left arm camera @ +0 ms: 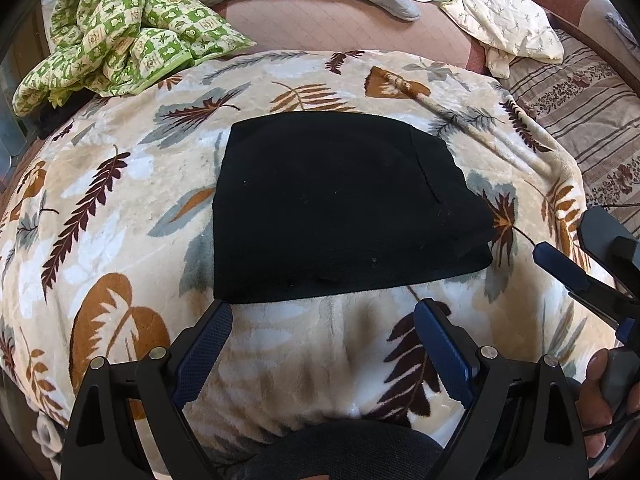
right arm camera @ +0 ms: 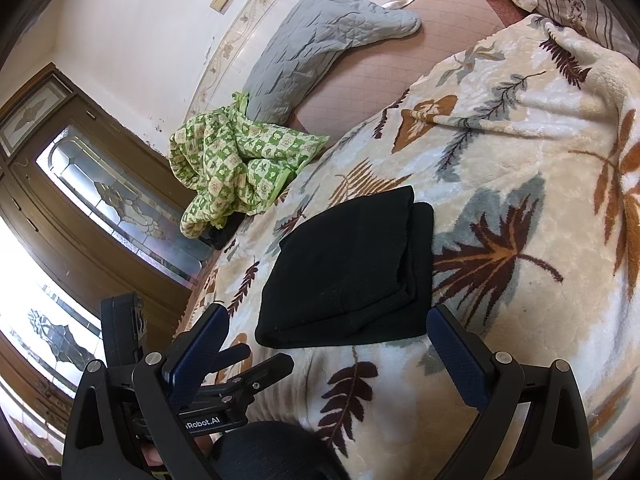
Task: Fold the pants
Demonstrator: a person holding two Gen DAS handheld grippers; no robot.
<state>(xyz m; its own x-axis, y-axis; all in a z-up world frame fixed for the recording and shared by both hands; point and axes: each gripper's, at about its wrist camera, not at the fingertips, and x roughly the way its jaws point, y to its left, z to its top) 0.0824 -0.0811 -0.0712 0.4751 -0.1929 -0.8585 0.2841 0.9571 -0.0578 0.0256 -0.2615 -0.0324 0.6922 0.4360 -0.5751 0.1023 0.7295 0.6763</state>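
The black pants [left arm camera: 336, 208] are soft, dull cloth. The leaf-print blanket [left arm camera: 120, 216] looks fuzzy and a bit shiny. The gray quilt [right arm camera: 320, 40] is stitched, crinkly cloth. The door [right arm camera: 84, 216] is dark wood with bumpy glass.

A leaf-patterned blanket [left arm camera: 120, 240] covers the bed, with a crumpled green checked cloth [left arm camera: 120, 36] and a grey quilt [right arm camera: 312, 44] behind it.

Pants [left arm camera: 340, 208]: plain black. Blanket [left arm camera: 120, 208]: cream, brown and grey leaf print. Quilt [left arm camera: 120, 28]: green-and-cream check. Pillow [right arm camera: 320, 40]: grey, quilted.
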